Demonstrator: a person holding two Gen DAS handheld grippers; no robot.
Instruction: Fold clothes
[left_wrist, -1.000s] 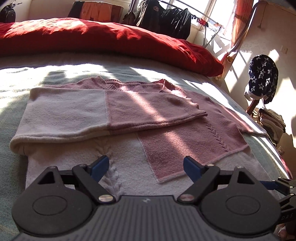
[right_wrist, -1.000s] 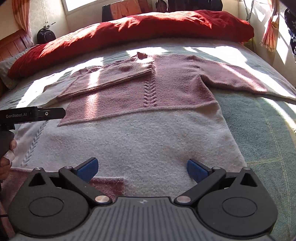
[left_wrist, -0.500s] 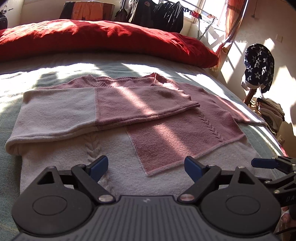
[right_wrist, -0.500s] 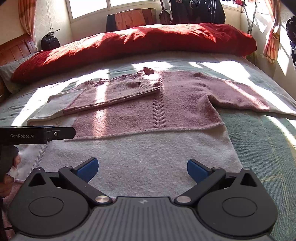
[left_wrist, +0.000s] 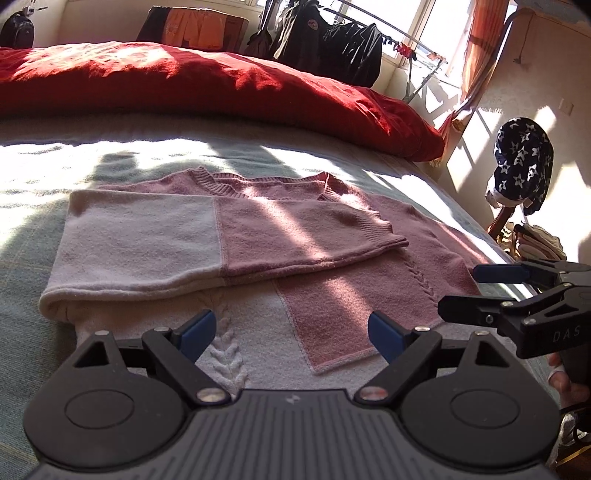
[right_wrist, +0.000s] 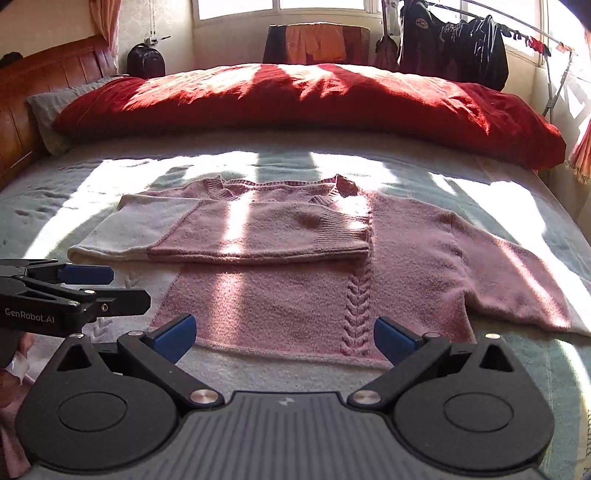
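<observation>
Fuzzy knit sweater (right_wrist: 295, 295); plush red blanket (right_wrist: 295, 103); glossy wooden headboard (right_wrist: 44, 74).

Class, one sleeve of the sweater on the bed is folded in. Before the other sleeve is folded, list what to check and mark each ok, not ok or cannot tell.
1. Sweater lies flat on the bed: ok.
2. Folded sleeve rests across the chest: ok.
3. Other sleeve spread out, free to lift: ok.
4. Right tongs open, empty: ok.
5. Left tongs open, empty: ok.
6. Sleeve's cuff end in view: not ok, it runs out of frame.
</observation>
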